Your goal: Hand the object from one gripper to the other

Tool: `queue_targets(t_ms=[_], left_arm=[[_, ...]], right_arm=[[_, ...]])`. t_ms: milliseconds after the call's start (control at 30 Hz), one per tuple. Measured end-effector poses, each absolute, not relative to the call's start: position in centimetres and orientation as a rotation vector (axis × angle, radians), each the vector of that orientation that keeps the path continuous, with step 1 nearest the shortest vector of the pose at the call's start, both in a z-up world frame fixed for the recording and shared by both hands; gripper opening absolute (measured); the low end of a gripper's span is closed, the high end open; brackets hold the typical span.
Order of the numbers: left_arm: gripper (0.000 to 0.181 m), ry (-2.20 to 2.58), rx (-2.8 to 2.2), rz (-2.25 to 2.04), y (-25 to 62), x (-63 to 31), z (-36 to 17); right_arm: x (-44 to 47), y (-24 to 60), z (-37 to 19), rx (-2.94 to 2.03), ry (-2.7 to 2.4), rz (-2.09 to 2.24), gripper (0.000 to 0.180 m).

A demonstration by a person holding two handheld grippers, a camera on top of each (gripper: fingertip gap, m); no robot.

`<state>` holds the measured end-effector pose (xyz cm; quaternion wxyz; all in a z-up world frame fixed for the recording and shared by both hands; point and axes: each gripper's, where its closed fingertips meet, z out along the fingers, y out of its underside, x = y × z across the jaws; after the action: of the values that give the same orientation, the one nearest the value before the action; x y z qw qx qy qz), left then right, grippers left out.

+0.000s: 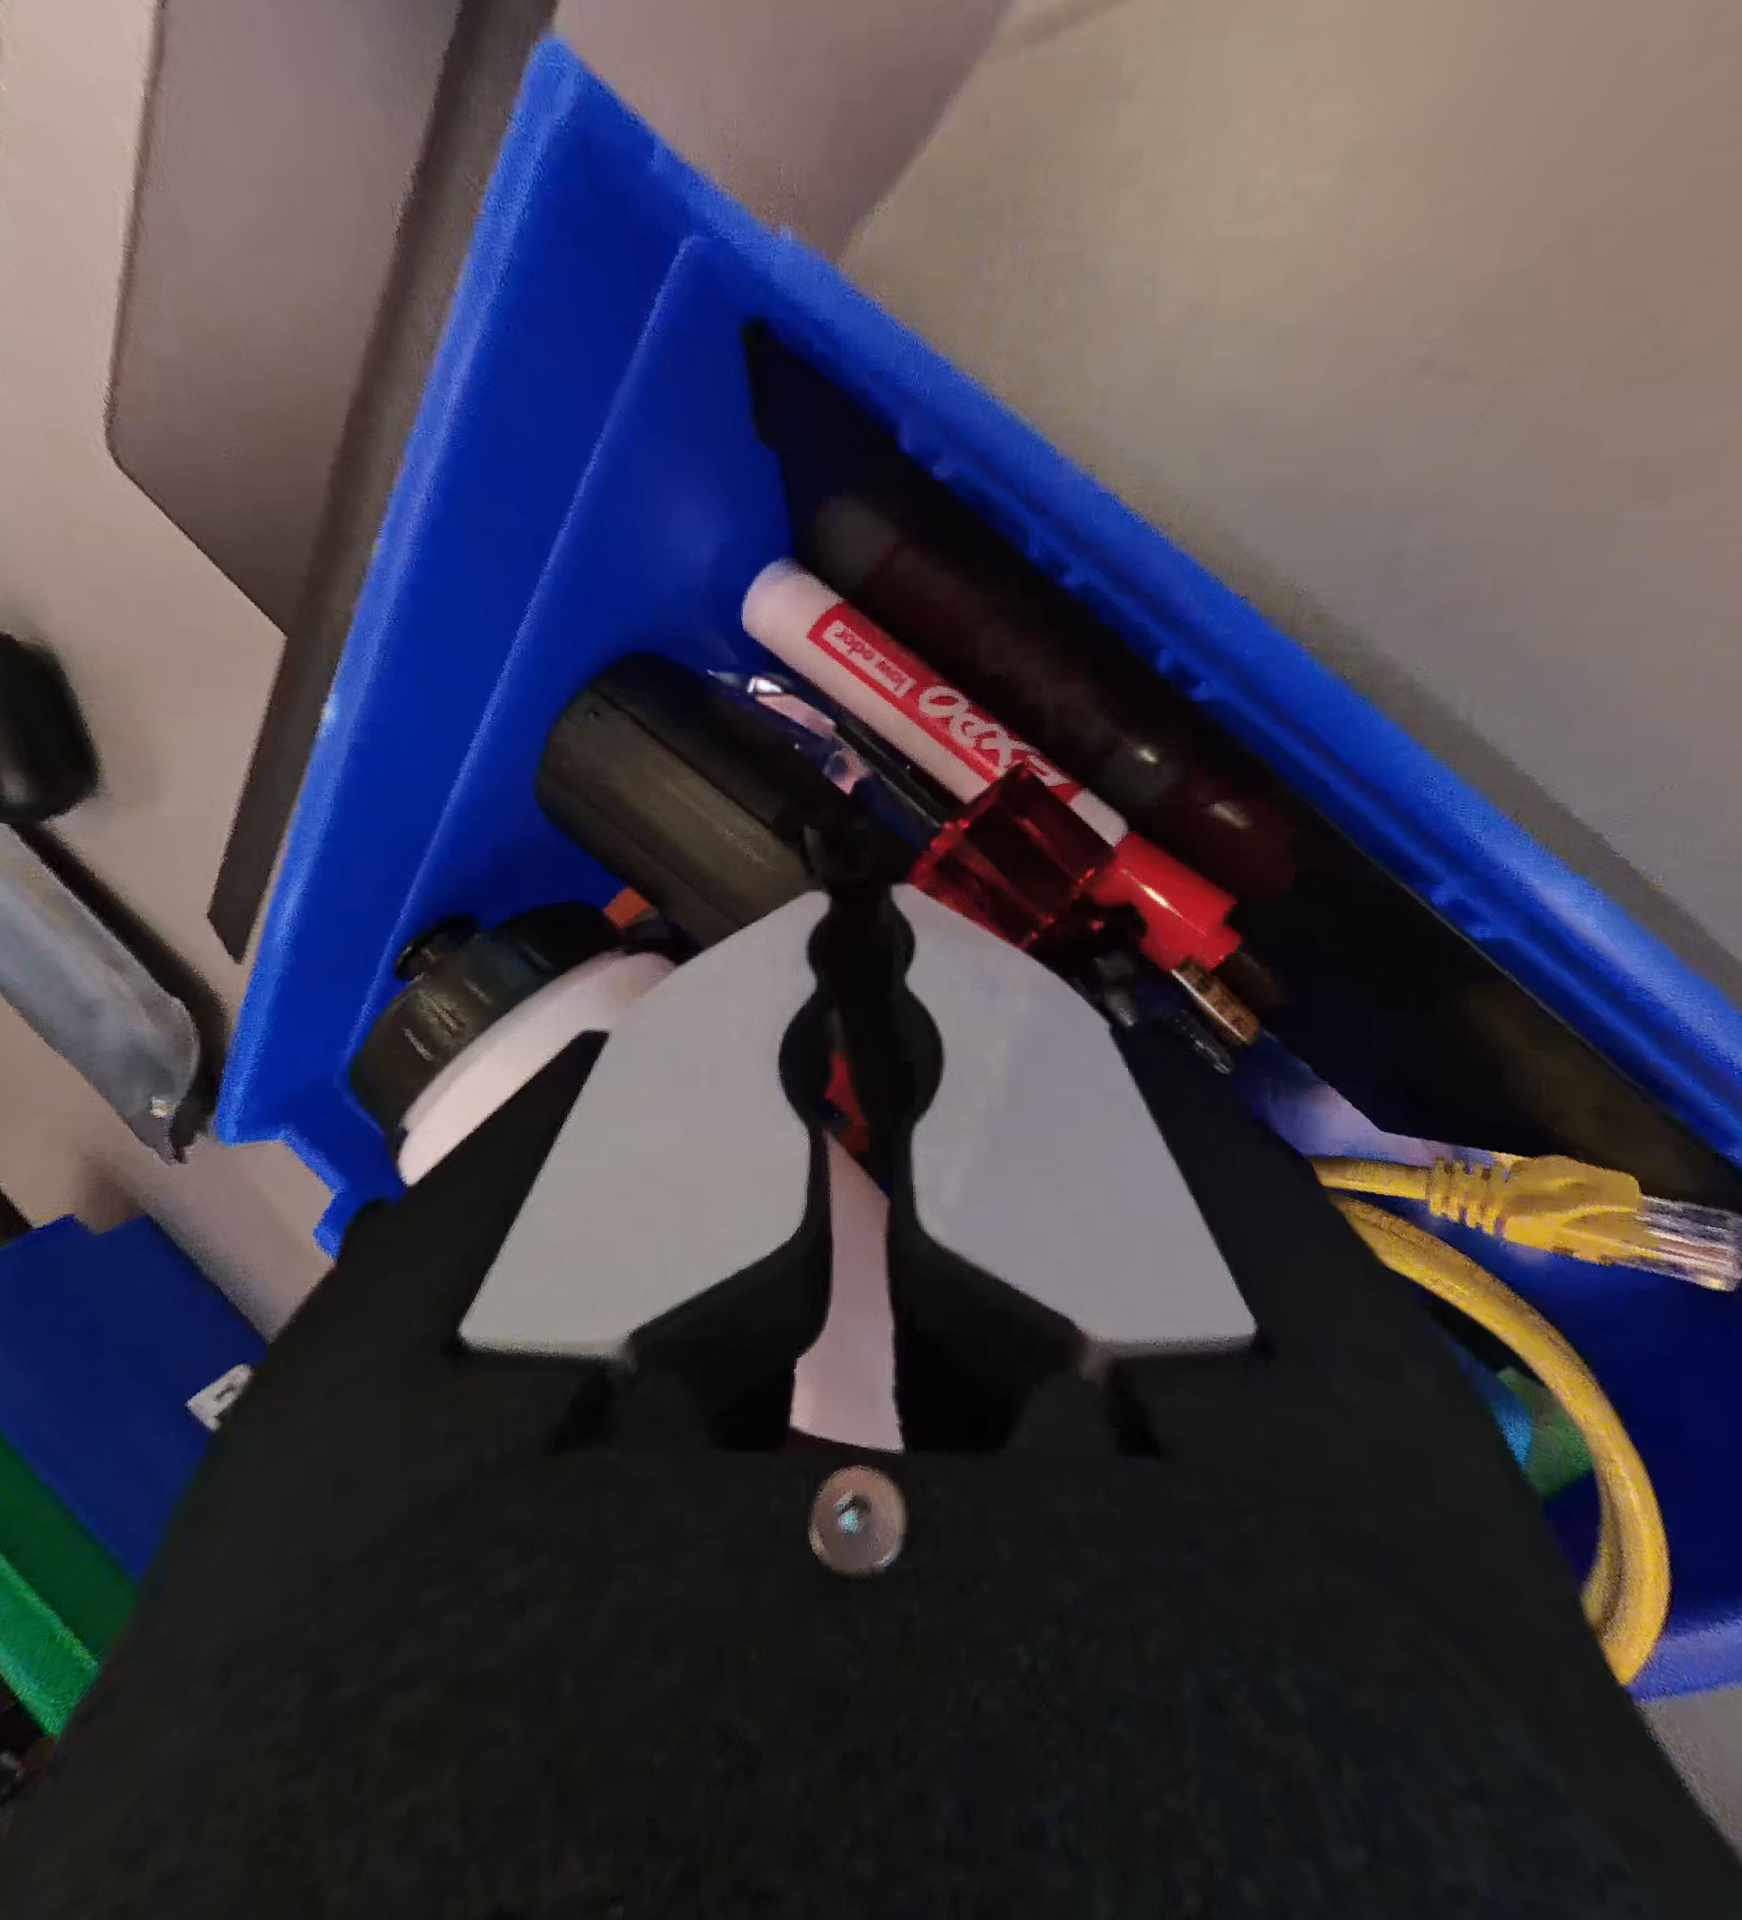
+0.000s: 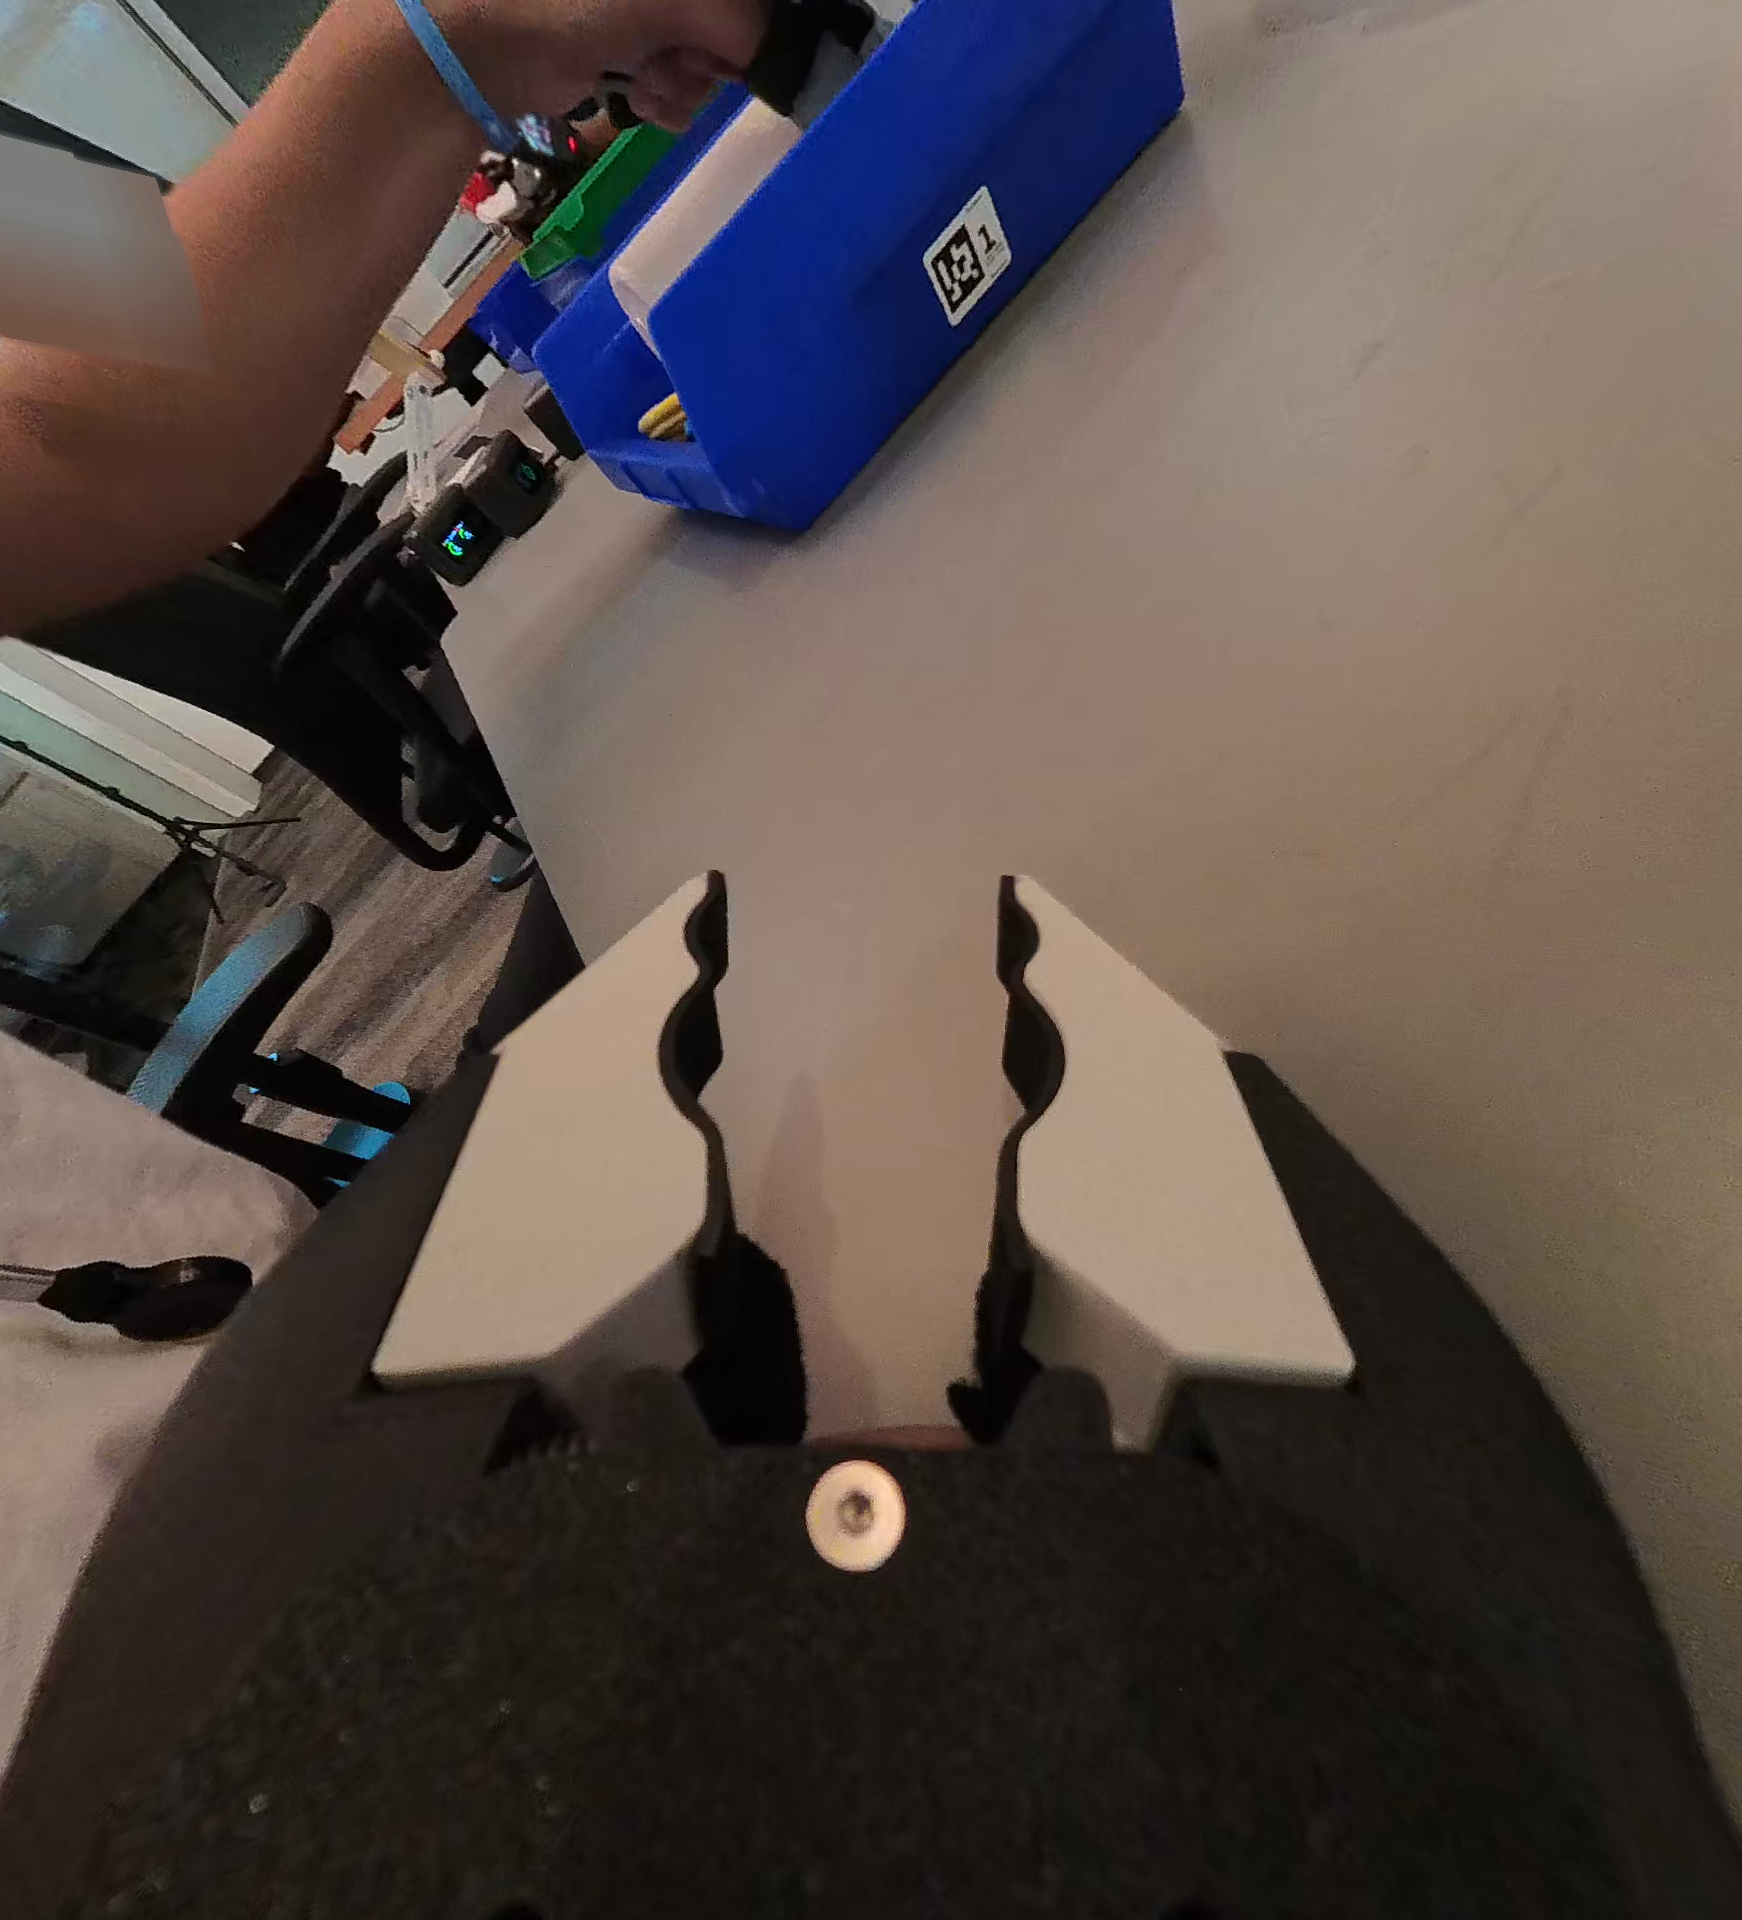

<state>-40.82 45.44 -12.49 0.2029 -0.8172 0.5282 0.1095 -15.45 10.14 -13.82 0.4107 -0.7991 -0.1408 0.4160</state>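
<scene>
In the left wrist view my left gripper (image 1: pixel 854 894) reaches down into a blue bin (image 1: pixel 555 582). Its jaws are shut, and a red see-through block (image 1: pixel 1012 857) sits right at the fingertips, apparently pinched by its edge. The block lies over a red-and-white marker (image 1: pixel 908 707). In the right wrist view my right gripper (image 2: pixel 862 904) is open and empty, low over the grey table (image 2: pixel 1366 727), well short of the blue bin (image 2: pixel 846 312). A person's arm (image 2: pixel 171 364) reaches to the bin.
The bin also holds a dark marker (image 1: pixel 1054 696), a black cylinder (image 1: pixel 680 800), a white bottle with a black cap (image 1: pixel 493 1029) and a yellow network cable (image 1: pixel 1532 1205). More blue and green bins (image 2: pixel 586 208) stand behind it. Office chairs (image 2: pixel 379 675) are past the table's left edge. There is about 45 cm between the tips of the two grippers.
</scene>
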Motion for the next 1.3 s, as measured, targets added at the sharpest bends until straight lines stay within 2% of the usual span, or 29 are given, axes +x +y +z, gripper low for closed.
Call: queue_targets(t_ms=[67,467,700,833,1067,1200,1300], left_arm=[[0.004,1.45,-2.202,0.366,45.4,-40.7,-11.2],[0.003,1.323,-1.755,0.605,42.2,-38.5,2.3],[0.004,1.269,-1.592,0.494,37.8,-34.3,8.7],[0.003,1.292,-1.506,0.19,32.9,-29.2,10.5],[0.003,1.325,-1.346,-0.641,20.9,-21.0,12.5],[0.003,1.267,-1.234,-1.034,17.2,-20.5,13.0],[0.004,1.213,-1.178,-1.255,15.8,-21.0,12.5]], right_arm=[[-15.7,10.0,-13.7,-2.009,-0.357,1.055,0.052],[-15.9,9.4,-13.2,-1.991,-0.36,1.028,0.051],[-15.2,9.9,-12.6,-1.978,-0.529,0.852,0.051],[-15.9,11.9,-6.7,-1.813,-0.666,0.842,0.053],[-19.2,15.5,6.4,-1.417,-0.839,1.062,0.051],[-19.9,16.0,9.6,-1.293,-0.795,1.395,0.05],[-20.8,15.8,9.5,-1.228,-0.772,1.568,0.032]])
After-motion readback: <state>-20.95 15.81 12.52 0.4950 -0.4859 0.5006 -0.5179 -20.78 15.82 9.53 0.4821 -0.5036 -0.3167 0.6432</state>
